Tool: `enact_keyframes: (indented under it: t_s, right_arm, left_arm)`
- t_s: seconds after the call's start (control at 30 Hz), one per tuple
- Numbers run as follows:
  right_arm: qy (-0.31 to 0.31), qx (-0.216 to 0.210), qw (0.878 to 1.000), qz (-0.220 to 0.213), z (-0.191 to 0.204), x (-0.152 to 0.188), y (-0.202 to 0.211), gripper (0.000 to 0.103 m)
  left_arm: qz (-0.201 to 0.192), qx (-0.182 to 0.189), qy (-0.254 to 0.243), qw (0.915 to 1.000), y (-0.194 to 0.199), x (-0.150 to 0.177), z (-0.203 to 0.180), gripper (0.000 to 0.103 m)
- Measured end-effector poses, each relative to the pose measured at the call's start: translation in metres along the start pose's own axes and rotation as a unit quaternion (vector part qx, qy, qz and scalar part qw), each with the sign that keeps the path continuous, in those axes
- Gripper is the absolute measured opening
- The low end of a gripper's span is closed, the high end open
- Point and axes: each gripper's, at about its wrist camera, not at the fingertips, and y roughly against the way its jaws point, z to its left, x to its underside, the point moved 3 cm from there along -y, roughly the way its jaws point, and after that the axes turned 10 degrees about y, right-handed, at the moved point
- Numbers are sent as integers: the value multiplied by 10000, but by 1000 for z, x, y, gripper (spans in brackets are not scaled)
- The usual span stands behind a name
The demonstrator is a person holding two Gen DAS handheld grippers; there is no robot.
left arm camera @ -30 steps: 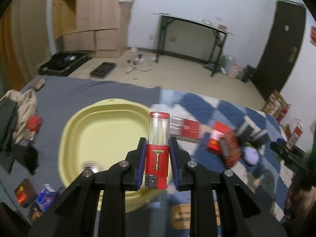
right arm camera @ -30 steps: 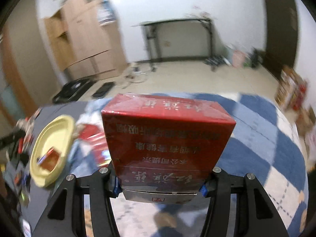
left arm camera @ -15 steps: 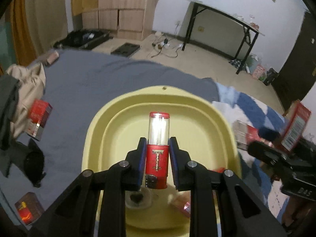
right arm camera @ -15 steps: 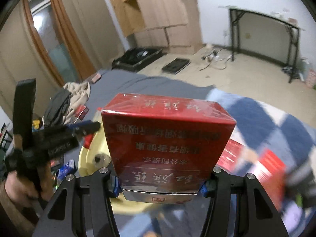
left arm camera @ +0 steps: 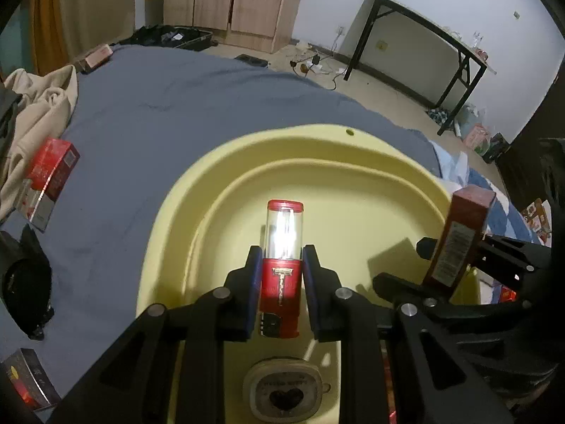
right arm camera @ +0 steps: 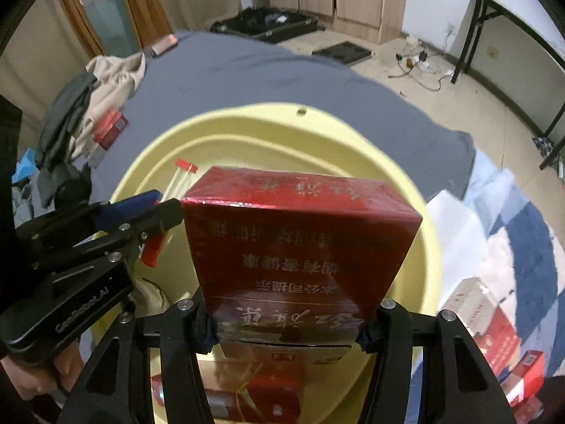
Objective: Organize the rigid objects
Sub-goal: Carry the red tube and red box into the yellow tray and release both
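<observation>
My left gripper [left arm camera: 281,265] is shut on a small red canister with a clear top [left arm camera: 282,236] and holds it upright over the inside of the yellow basin [left arm camera: 247,148]. My right gripper [right arm camera: 286,332] is shut on a red cigarette carton [right arm camera: 300,247], which hangs over the same basin [right arm camera: 300,113]. The carton fills the middle of the right wrist view and hides much of the basin floor. The two grippers are close together: the right gripper [left arm camera: 441,268] shows with its carton [left arm camera: 459,236] at the basin's right rim, and the left gripper [right arm camera: 166,208] reaches in from the left.
A round tin with a heart [left arm camera: 282,388] and red packs [right arm camera: 247,395] lie in the basin. On the grey sheet are a red pack [left arm camera: 49,180], beige clothing [left arm camera: 39,106], a black item [left arm camera: 24,282] and a dark box [left arm camera: 28,378]. More red boxes [right arm camera: 494,328] lie on the checkered blanket.
My right gripper has swung with the carton from the checkered blanket to above the basin. My left gripper has come forward and down over the basin with the canister. Both grips are unchanged.
</observation>
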Motion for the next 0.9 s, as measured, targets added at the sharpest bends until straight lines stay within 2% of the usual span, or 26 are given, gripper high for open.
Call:
enact_keyframes:
  t_s: [0.13, 0.3, 0.43, 0.5, 0.6, 0.63, 0.7, 0.73, 0.8, 0.9]
  right_arm:
    - [68, -12, 9997, 254, 6, -1, -22, 56]
    - [100, 103, 9997, 188, 5, -8, -28, 57]
    - [146, 141, 9997, 166, 6, -13, -33, 57]
    - [138, 169, 9997, 127, 4, -10, -31, 67]
    - [65, 179, 9997, -122, 0, -1, -14, 79]
    - [-4, 195, 9996, -222, -2, 0, -8, 80]
    - [-241, 157, 9981, -540, -8, 6, 16, 83]
    - [-433, 138, 9959, -781, -14, 10, 33, 84]
    - [-677, 195, 9918, -1069, -23, 19, 59, 93]
    - [-1088, 305, 9805, -1610, -43, 46, 117, 97]
  left_arm:
    - [45, 54, 90, 9999, -4, 2, 5, 25]
    - [128, -40, 133, 9998, -15, 6, 13, 25]
    - [25, 9, 197, 9998, -14, 7, 15, 25]
    - [50, 3, 330, 9994, -12, 6, 18, 27]
    - [-238, -92, 316, 9992, 6, 2, 17, 49]
    - [-395, -162, 279, 9987, 16, -1, 13, 63]
    - [-685, -209, 262, 9971, 39, -7, 5, 79]
    - [-760, -102, 275, 9967, 53, -10, -1, 86]
    - [-778, 160, 247, 9965, 73, -13, -16, 91]
    - [-816, 449, -3, 9957, 110, -5, -54, 97]
